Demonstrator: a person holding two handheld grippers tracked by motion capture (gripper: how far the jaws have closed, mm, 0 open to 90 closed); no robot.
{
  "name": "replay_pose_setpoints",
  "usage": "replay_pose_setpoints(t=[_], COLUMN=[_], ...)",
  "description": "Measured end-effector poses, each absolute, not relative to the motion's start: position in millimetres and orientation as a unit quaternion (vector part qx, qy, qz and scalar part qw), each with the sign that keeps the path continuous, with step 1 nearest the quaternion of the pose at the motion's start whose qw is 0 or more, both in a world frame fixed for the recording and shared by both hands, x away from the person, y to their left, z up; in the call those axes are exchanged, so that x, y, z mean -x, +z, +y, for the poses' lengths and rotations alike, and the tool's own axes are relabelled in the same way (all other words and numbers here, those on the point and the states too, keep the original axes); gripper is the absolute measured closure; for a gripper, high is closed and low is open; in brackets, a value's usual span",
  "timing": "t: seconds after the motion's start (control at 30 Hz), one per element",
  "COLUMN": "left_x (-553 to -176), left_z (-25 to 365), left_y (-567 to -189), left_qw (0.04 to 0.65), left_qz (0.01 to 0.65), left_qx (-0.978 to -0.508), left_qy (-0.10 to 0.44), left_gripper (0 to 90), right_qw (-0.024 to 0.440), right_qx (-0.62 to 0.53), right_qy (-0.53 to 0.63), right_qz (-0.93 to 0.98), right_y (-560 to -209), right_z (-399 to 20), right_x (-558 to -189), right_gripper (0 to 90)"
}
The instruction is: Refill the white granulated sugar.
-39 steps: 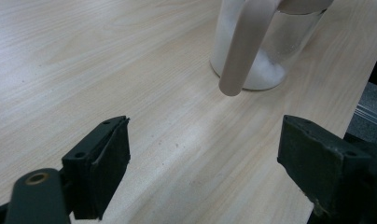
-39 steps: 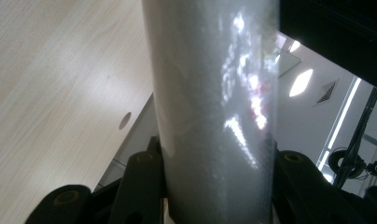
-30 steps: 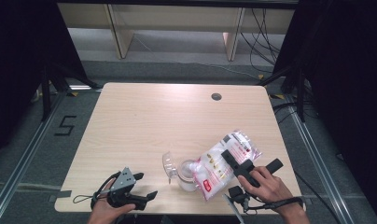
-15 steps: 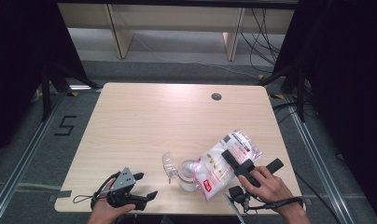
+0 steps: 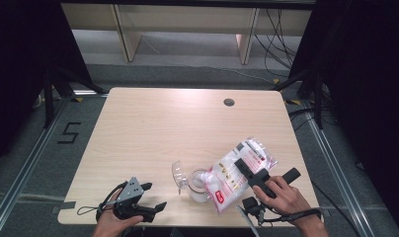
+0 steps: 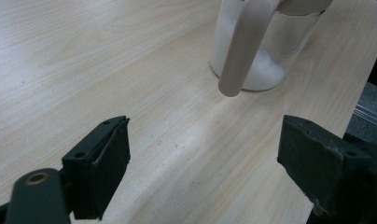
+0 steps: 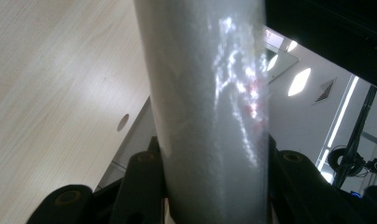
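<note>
Holding unchanged from a second ago: right gripper [image 5: 254, 170] clamped on bag [image 5: 239, 165] tilted over jar [image 5: 200, 185], lower centre of frame, pour ongoing; left gripper [image 5: 153, 197] agape, idle, lower left.

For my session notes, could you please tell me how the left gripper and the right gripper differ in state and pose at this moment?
The left gripper is open with nothing between its jaws, while the right gripper is shut on the bag of white grains. The left gripper rests low at the table's near edge, apart from the jar; the right gripper holds the bag tilted with its mouth at the jar. Both are hand-held and black-jawed.
</note>
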State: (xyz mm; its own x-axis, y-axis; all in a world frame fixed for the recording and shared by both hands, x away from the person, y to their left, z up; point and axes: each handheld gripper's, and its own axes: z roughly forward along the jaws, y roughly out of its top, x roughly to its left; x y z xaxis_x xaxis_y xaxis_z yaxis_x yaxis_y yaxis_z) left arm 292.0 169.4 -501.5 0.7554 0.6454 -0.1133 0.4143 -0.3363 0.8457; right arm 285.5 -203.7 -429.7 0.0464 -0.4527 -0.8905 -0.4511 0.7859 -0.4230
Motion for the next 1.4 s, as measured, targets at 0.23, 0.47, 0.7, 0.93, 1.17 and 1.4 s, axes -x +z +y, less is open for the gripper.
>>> replay_pose_setpoints(t=[0.23,0.47,0.7,0.93,1.17,1.4], left_x=[-292.7,-292.1,-292.0,-292.0,-292.0,-292.0], left_z=[170.0,170.0,169.7,169.4,169.1,168.9], left_y=[-501.1,-500.9,-501.1,-501.6,-502.0,-502.0], left_qw=[0.472,0.471,0.471,0.47,0.47,0.471], left_qz=[0.321,0.325,0.326,0.327,0.327,0.328], left_qx=[-0.811,-0.811,-0.81,-0.81,-0.811,-0.809], left_qy=[0.126,0.124,0.123,0.122,0.121,0.124], left_gripper=[16.5,16.5,16.5,16.5,16.5,16.6], right_qw=[0.645,0.645,0.645,0.646,0.645,0.645], right_qx=[0.327,0.328,0.334,0.329,0.333,0.332], right_qy=[-0.001,-0.001,-0.006,-0.004,-0.006,-0.005], right_qz=[0.691,0.69,0.688,0.689,0.688,0.688], right_y=[-429.7,-429.7,-427.9,-427.2,-427.3,-427.9], right_z=[-203.9,-203.7,-203.5,-204.4,-203.7,-204.2], right_x=[-285.5,-285.5,-285.3,-285.0,-285.4,-285.9], right_gripper=[66.8,67.0,67.2,67.6,68.0,68.3])
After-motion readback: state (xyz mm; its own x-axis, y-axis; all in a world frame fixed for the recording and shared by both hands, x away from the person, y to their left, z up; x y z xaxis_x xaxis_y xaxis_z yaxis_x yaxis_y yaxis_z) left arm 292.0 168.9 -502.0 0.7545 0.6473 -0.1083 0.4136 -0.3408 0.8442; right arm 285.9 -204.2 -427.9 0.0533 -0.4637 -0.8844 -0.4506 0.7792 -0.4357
